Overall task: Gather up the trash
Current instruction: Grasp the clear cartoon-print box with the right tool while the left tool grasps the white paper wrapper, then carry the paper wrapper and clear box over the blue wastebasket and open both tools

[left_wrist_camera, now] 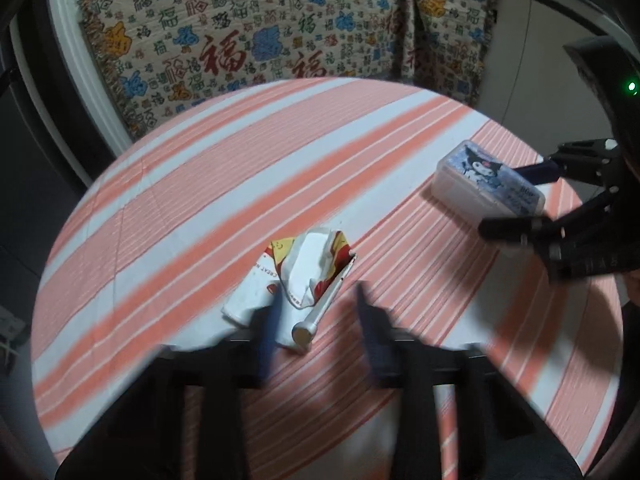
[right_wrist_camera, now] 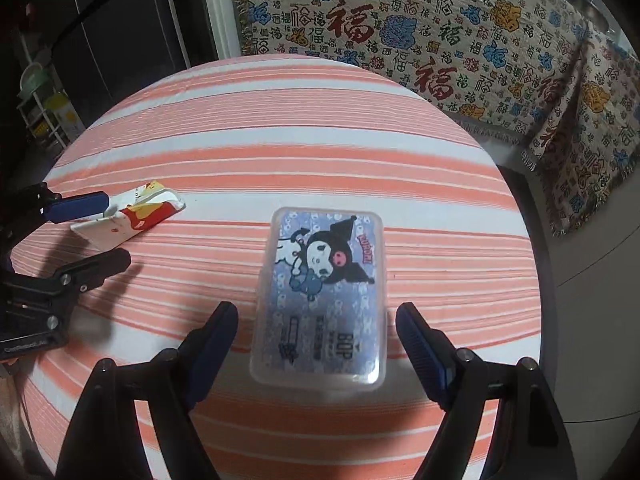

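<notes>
A crumpled white, red and yellow wrapper (left_wrist_camera: 298, 280) with a thin white stick lies on the striped tablecloth (left_wrist_camera: 200, 184). My left gripper (left_wrist_camera: 318, 300) is open, its fingers on either side of the wrapper's near end. A clear plastic box with a cartoon lid (right_wrist_camera: 322, 292) lies flat on the cloth. My right gripper (right_wrist_camera: 316, 322) is open, a finger on each side of the box's near end. The box (left_wrist_camera: 486, 180) and the right gripper (left_wrist_camera: 516, 196) also show at the right of the left wrist view. The wrapper (right_wrist_camera: 132, 216) and the left gripper (right_wrist_camera: 104, 232) show at the left of the right wrist view.
The round table edge (right_wrist_camera: 516, 208) drops off on all sides. A sofa under a patterned throw (left_wrist_camera: 280, 32) stands behind the table. A shelf with small items (right_wrist_camera: 44, 108) stands in the dark at far left.
</notes>
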